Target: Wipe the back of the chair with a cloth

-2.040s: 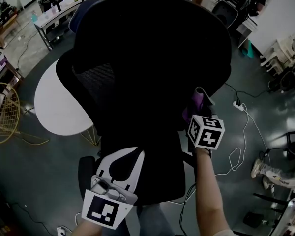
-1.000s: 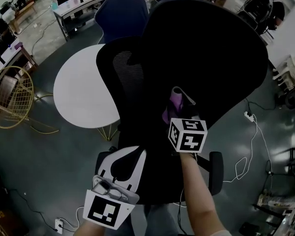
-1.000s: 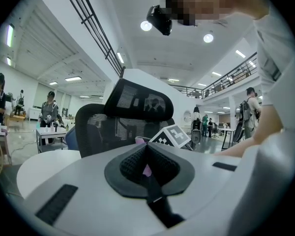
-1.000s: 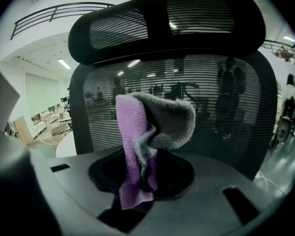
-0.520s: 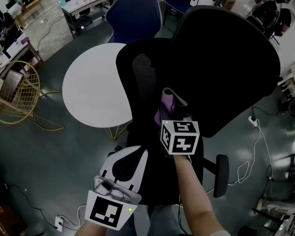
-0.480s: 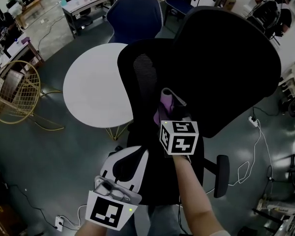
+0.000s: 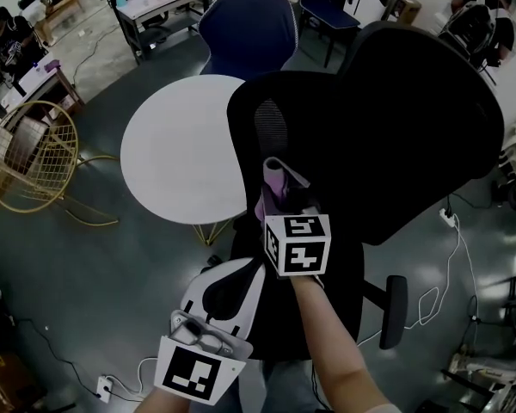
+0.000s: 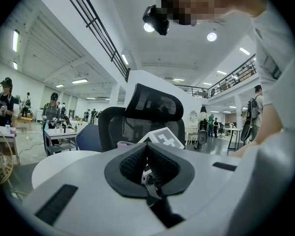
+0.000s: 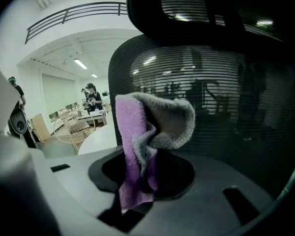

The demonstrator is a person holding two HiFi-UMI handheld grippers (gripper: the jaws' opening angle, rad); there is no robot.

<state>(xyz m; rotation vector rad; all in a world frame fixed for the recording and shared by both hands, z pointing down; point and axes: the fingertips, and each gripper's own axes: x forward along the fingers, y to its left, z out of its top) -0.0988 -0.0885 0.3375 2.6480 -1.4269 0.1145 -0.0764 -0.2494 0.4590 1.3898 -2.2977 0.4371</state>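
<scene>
The black office chair [image 7: 387,136] fills the middle of the head view, its mesh back [image 7: 271,127] and broad headrest toward me. My right gripper [image 7: 279,198] is shut on a purple and grey cloth [image 7: 273,181], which lies against the lower mesh back. In the right gripper view the cloth [image 9: 147,122] stands up from the right gripper [image 9: 140,178], folded over at the top, with the mesh [image 9: 226,92] just behind it. My left gripper [image 7: 249,267] hangs lower, beside the chair's base, shut with nothing in it. The left gripper [image 8: 150,173] looks toward the chair [image 8: 137,124].
A round white table [image 7: 185,149] stands left of the chair and a blue chair [image 7: 245,37] behind it. A gold wire chair [image 7: 21,157] sits at far left. Cables and a power strip [image 7: 451,218] lie on the grey floor at right. Desks and people are far back.
My right gripper with the cloth has slid left across the chair's back, toward the mesh edge. The chair sits further right in view. The left gripper has barely moved.
</scene>
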